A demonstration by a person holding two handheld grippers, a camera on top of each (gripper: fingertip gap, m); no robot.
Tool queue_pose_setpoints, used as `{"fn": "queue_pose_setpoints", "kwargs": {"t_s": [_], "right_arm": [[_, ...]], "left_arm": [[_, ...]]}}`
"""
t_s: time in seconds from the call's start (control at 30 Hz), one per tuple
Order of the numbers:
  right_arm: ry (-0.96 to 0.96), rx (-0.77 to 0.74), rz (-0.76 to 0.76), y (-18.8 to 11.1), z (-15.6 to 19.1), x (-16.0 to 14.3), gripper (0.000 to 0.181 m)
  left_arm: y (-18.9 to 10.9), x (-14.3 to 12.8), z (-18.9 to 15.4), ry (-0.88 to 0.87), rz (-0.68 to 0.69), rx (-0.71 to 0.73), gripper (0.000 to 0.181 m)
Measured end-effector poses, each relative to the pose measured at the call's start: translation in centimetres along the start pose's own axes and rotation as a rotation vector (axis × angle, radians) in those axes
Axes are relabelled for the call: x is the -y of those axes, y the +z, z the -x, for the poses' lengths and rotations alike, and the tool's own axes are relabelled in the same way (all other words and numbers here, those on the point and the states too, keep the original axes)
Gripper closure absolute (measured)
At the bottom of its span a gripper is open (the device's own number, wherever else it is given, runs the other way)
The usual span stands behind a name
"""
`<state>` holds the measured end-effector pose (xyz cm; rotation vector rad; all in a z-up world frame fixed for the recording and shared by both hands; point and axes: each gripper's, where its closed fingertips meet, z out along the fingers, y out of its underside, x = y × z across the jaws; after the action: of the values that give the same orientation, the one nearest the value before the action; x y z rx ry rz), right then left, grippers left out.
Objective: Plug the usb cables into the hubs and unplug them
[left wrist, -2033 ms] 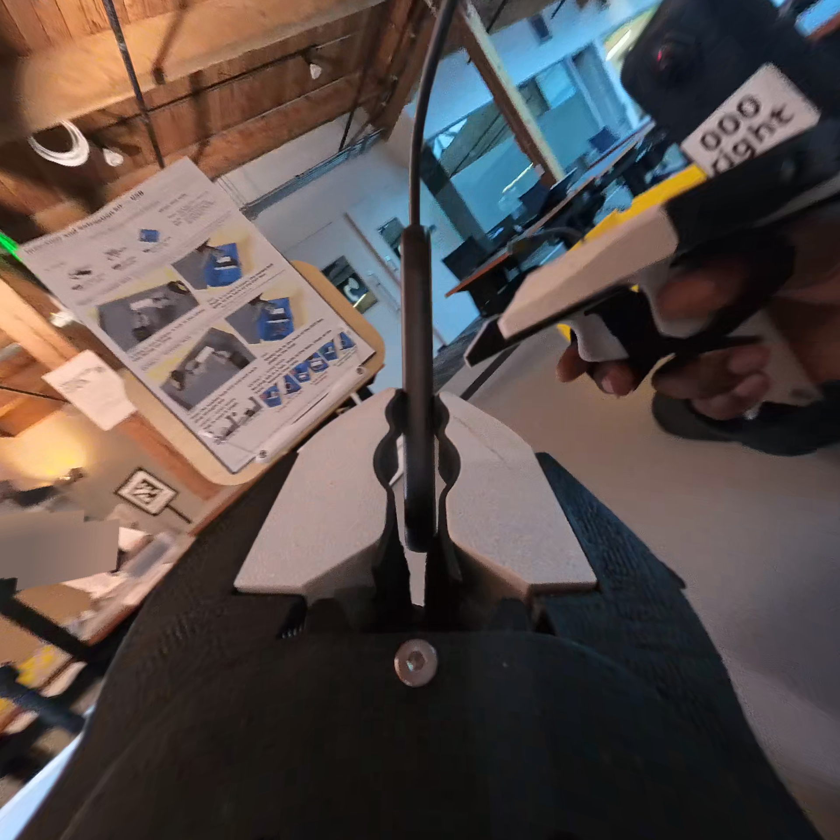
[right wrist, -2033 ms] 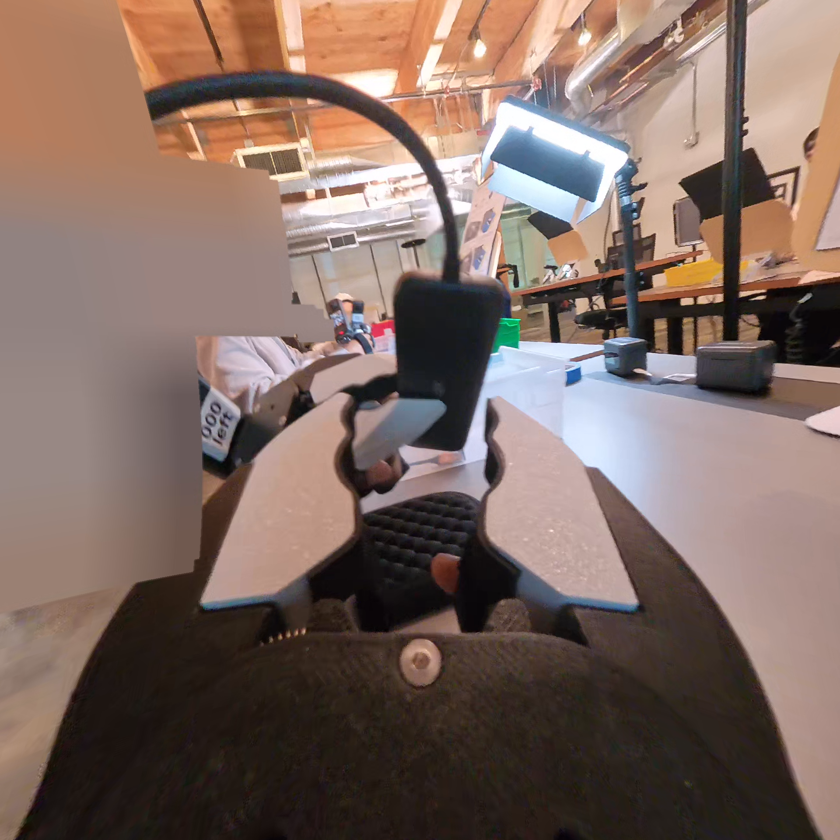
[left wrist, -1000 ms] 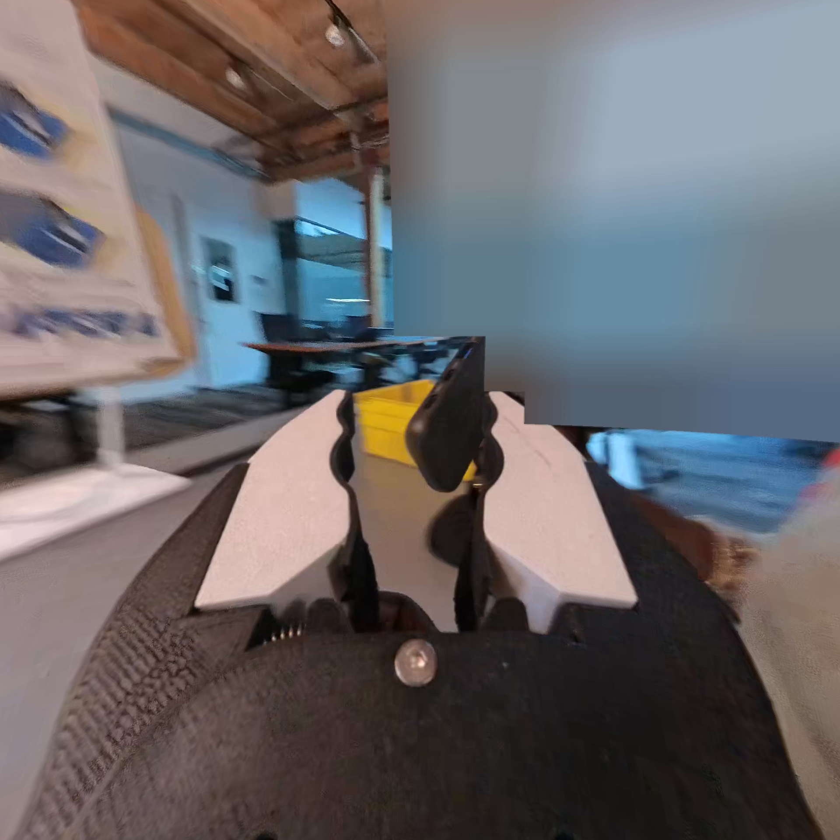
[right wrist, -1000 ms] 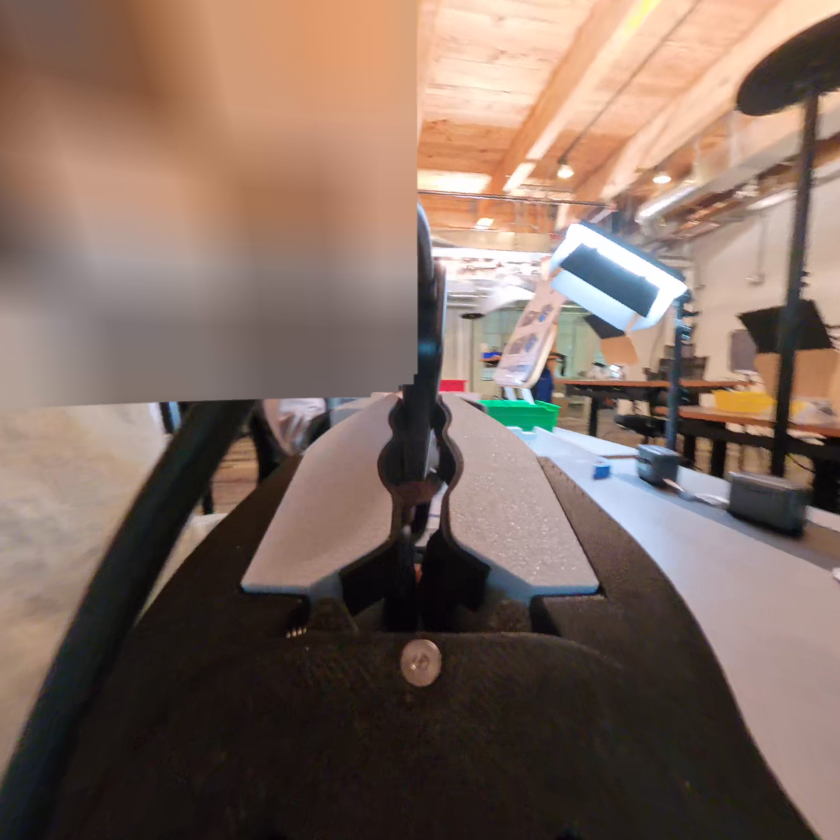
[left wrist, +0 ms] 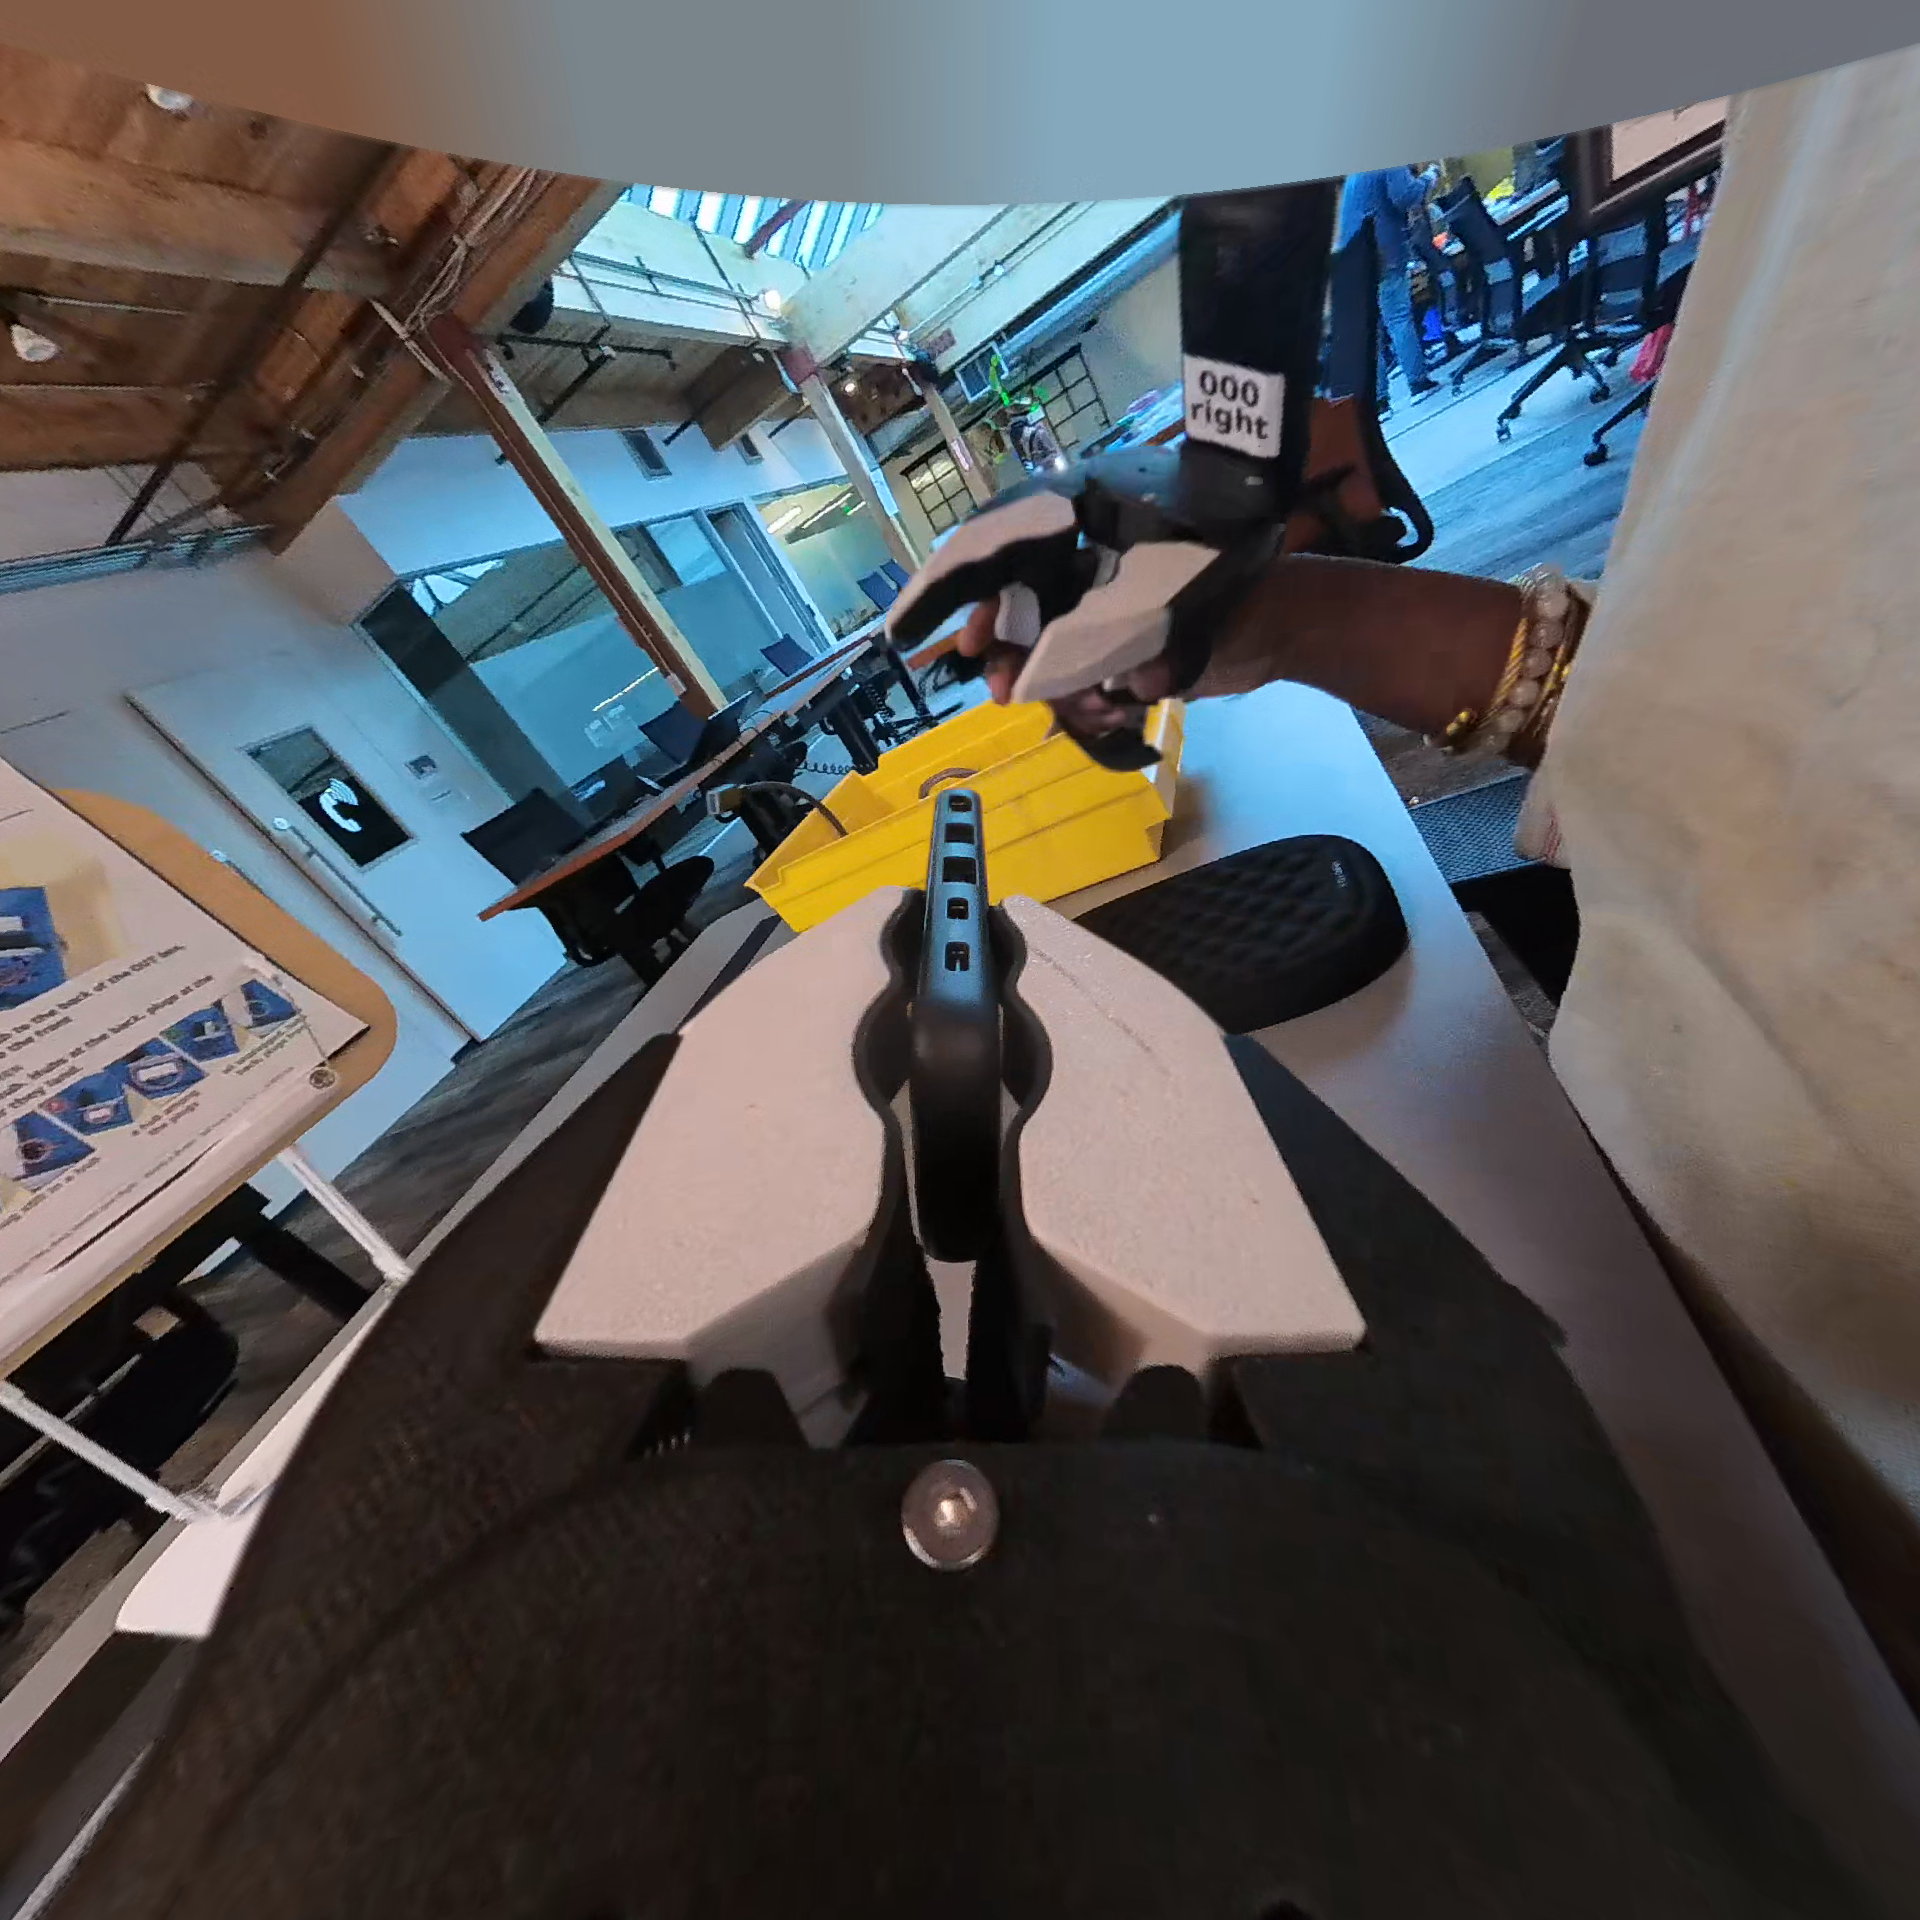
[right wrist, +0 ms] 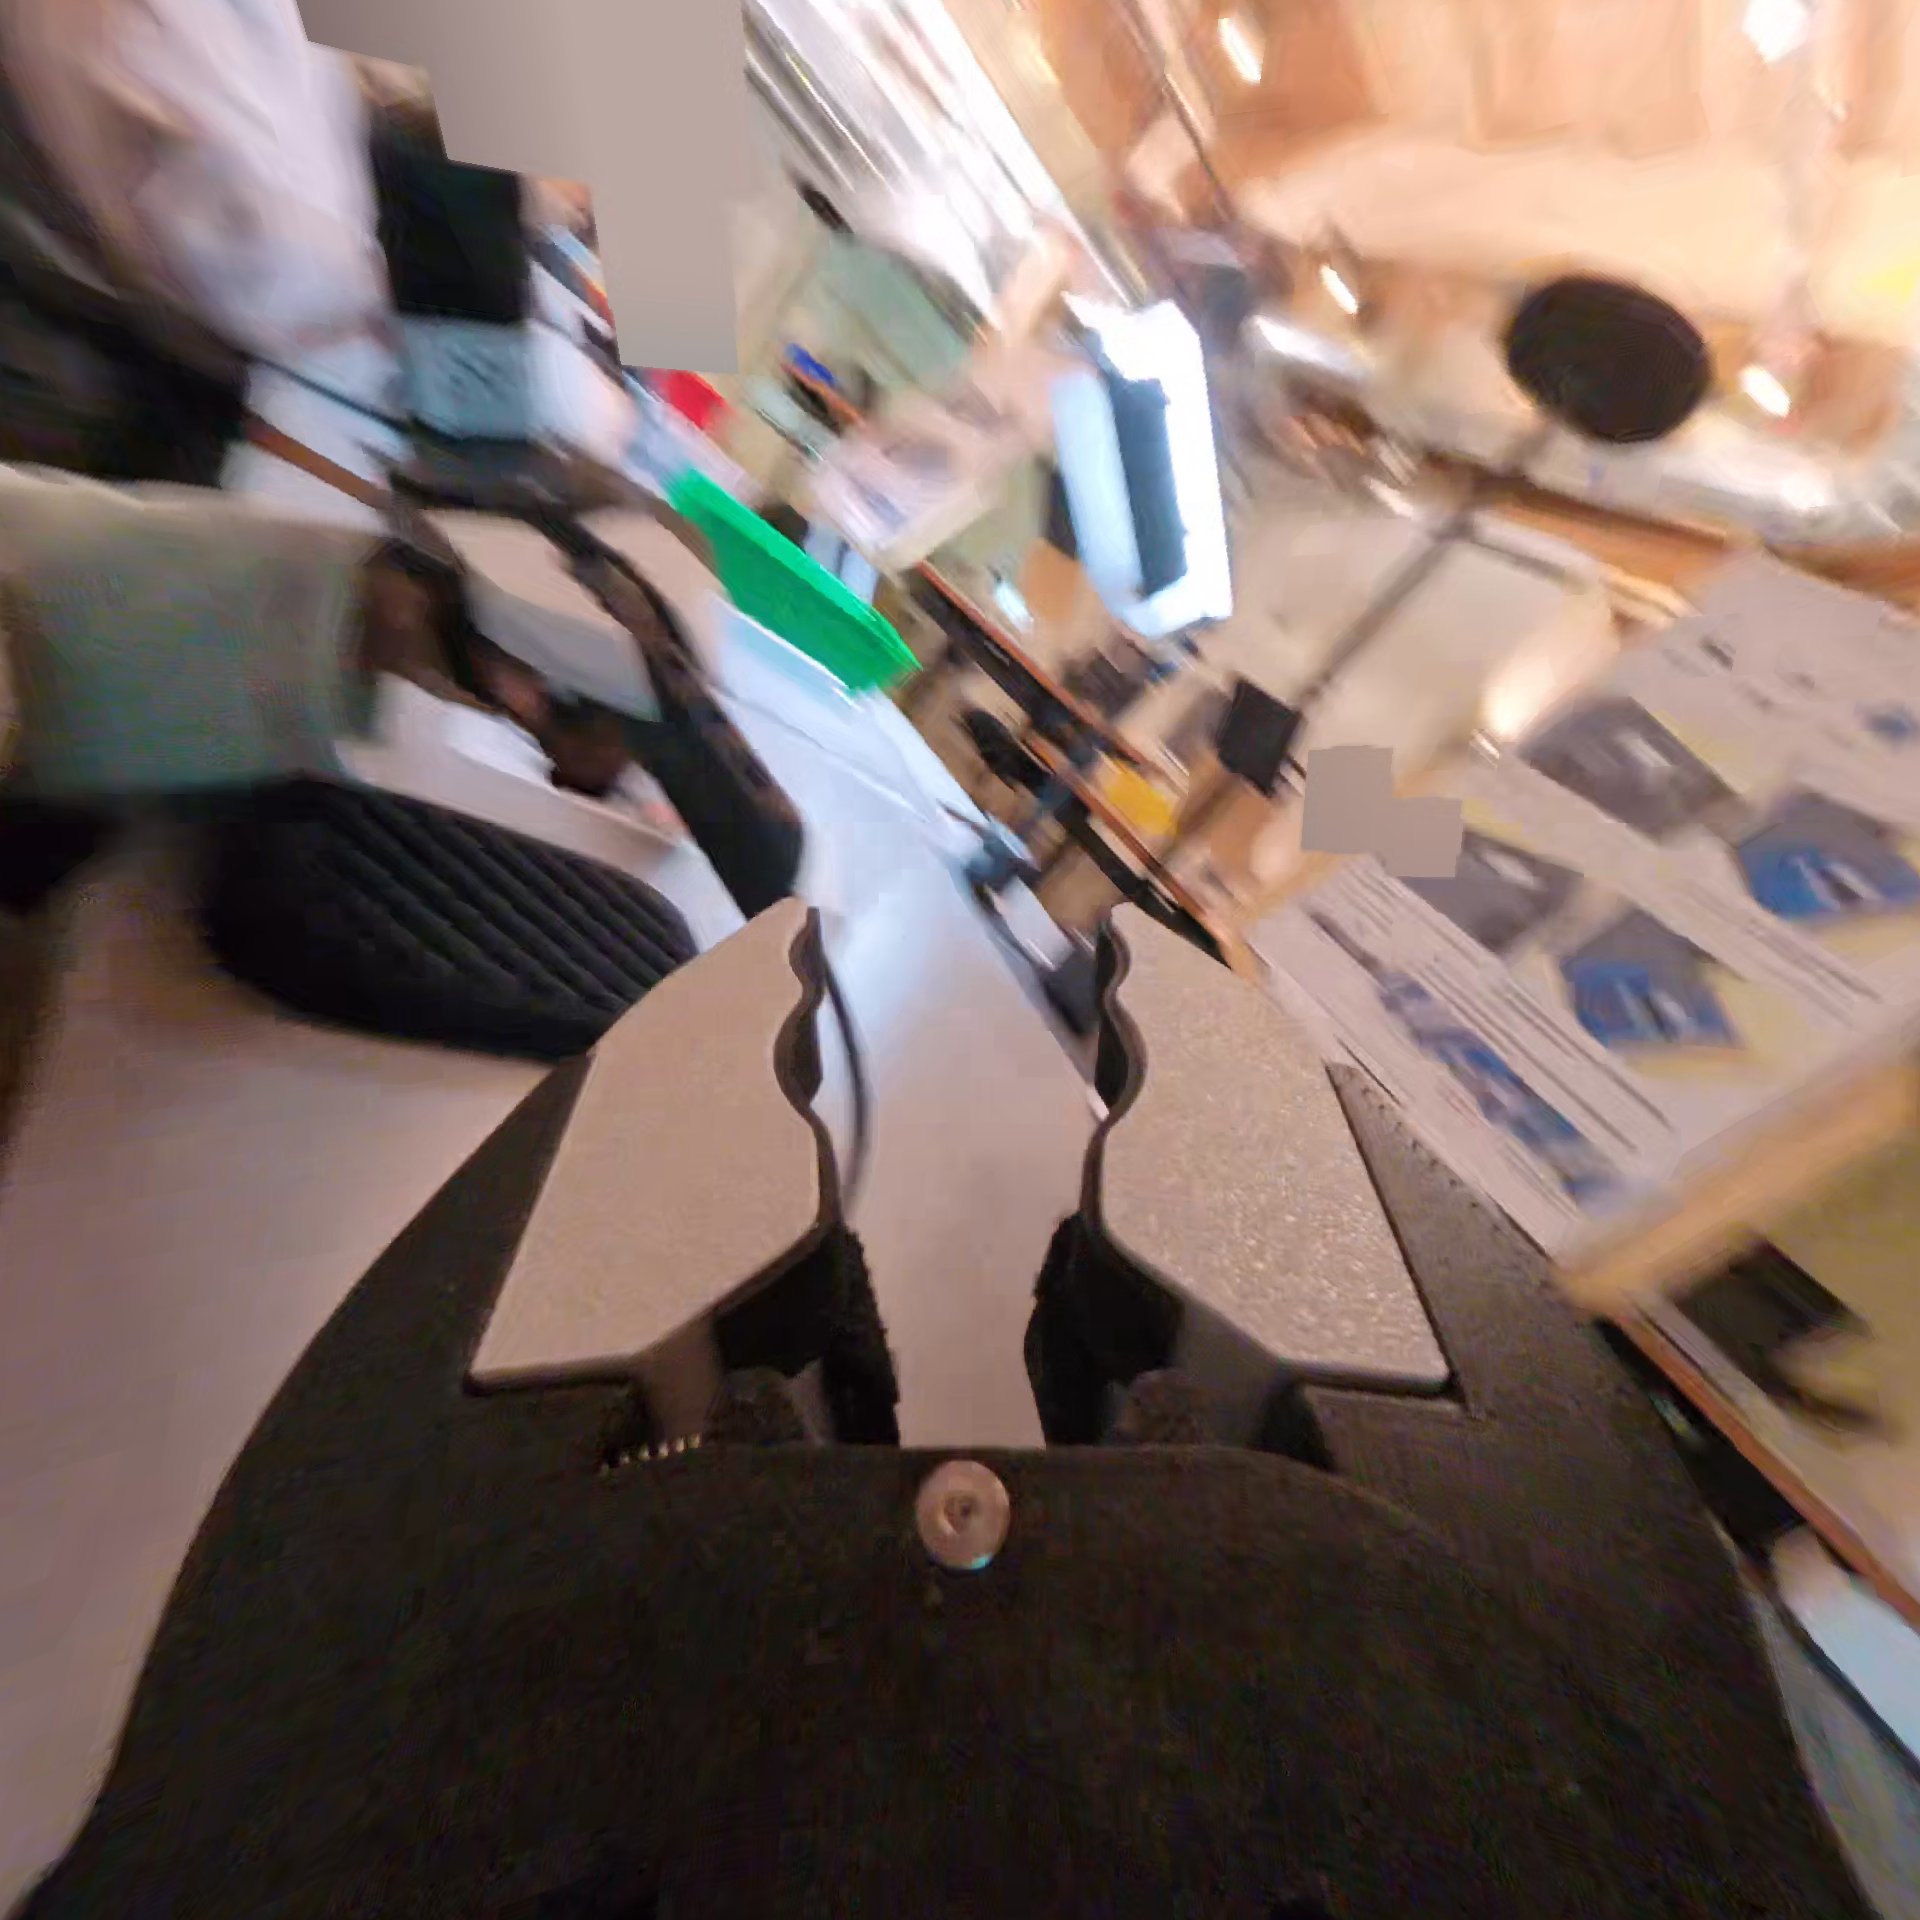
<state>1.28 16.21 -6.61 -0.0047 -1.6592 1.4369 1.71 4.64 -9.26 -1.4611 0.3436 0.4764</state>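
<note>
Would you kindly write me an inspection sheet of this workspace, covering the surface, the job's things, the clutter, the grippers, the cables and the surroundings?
Surface: grey table, mostly bare.
Job's things: black USB hub held edge-on, its row of ports facing up; nothing plugged into the ports that show.
Clutter: yellow bin at the far edge; black padded wrist rest beside it.
Grippers: left gripper shut on the hub; right gripper open and empty, raised above the bin in the left wrist view.
Cables: thin black cable passing by the right gripper's fingers; right view too blurred to trace it.
Surroundings: illustrated instruction board, office desks, wooden ceiling beams.
</note>
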Motion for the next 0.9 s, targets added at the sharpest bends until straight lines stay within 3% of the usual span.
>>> {"fn": "queue_pose_setpoints", "kwargs": {"t_s": [0.07, 0.17, 0.33, 0.4, 0.57, 0.63, 0.77, 0.9], "right_arm": [[0.017, 0.148, -0.088, 1.7, 2.9, 1.5, 0.124], [-0.025, 0.298, -0.054, 4.0, 6.1, 0.5, 0.119], [-0.036, 0.421, -0.121, 5.8, 8.5, 0.9, 0.137], [-0.037, 0.434, -0.136, 6.1, 8.9, 1.0, 0.164], [-0.04, 0.394, -0.071, 5.5, 8.3, 0.2, 0.17], [-0.075, 0.308, -0.05, 5.0, 7.0, -0.3, 0.169], [-0.082, 0.141, 0.018, 3.4, 4.0, -2.4, 0.169], [-0.08, -0.045, 0.066, 2.0, 1.3, -4.8, 0.17]], "left_arm": [[0.3, 0.0, -0.3, 0.002, 0.003, -0.013, 0.17], [0.6, 0.1, -1.0, -0.003, -0.011, -0.05, 0.17], [1.0, 0.4, -2.0, -0.014, -0.036, -0.11, 0.17], [1.1, 0.5, -2.4, -0.024, -0.049, -0.133, 0.169], [1.9, -0.1, -1.9, -0.093, -0.012, -0.098, 0.161], [1.7, 0.5, -1.0, -0.14, -0.019, -0.056, 0.144], [-2.4, 1.3, 3.6, -0.102, 0.126, 0.19, 0.127], [-13.1, 1.3, 10.4, -0.071, 0.468, 0.587, 0.13]]}}
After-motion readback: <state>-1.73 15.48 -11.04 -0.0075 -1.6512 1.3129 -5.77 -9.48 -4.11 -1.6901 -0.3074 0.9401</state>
